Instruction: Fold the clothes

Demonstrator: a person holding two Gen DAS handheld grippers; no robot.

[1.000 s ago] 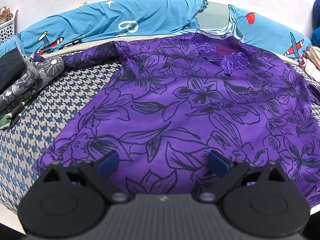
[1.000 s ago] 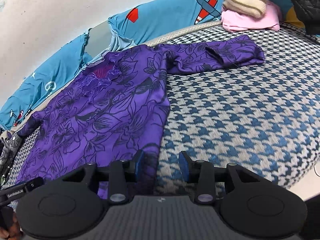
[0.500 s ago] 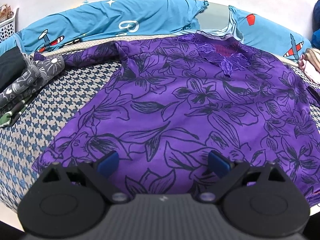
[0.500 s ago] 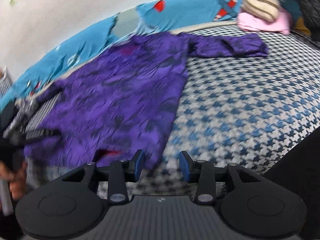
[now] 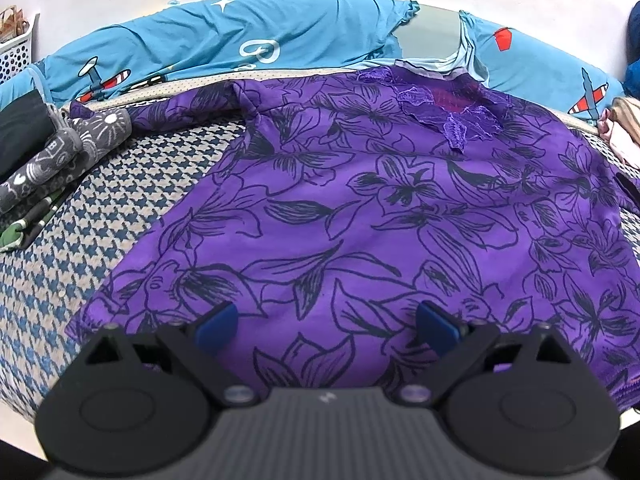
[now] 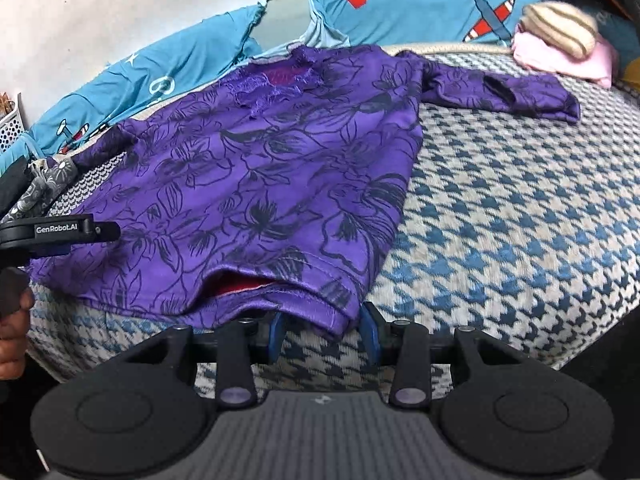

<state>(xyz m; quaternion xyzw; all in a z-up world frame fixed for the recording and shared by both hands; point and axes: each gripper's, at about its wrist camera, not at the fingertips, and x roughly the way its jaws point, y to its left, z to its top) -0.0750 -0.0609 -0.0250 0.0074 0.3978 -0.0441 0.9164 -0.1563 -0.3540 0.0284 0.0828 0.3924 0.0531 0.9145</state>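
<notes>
Purple top [image 6: 256, 184], flat on bed: right hand-held gripper [image 6: 322, 330], jaws apart, newly arrived astride hem corner at 6 o'clock; left hand-held gripper [image 5: 326, 322] apart, idle; fold imminent.

Purple floral top [image 5: 360, 208] spread flat on bed

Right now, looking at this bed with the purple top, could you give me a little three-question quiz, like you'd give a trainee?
1. True or false: both sleeves of the top are folded across its front.
2. Which part of the top lies between the right tool's pads: A collar, B hem corner, C cuff?
3. Fill in: the left tool hangs over the top with its jaws ____.

Key:
1. False. One sleeve lies stretched out on the bedcover, and the other also points away from the body.
2. B. The pads stand either side of it without pressing.
3. Open, wide apart, gripping nothing.
</notes>
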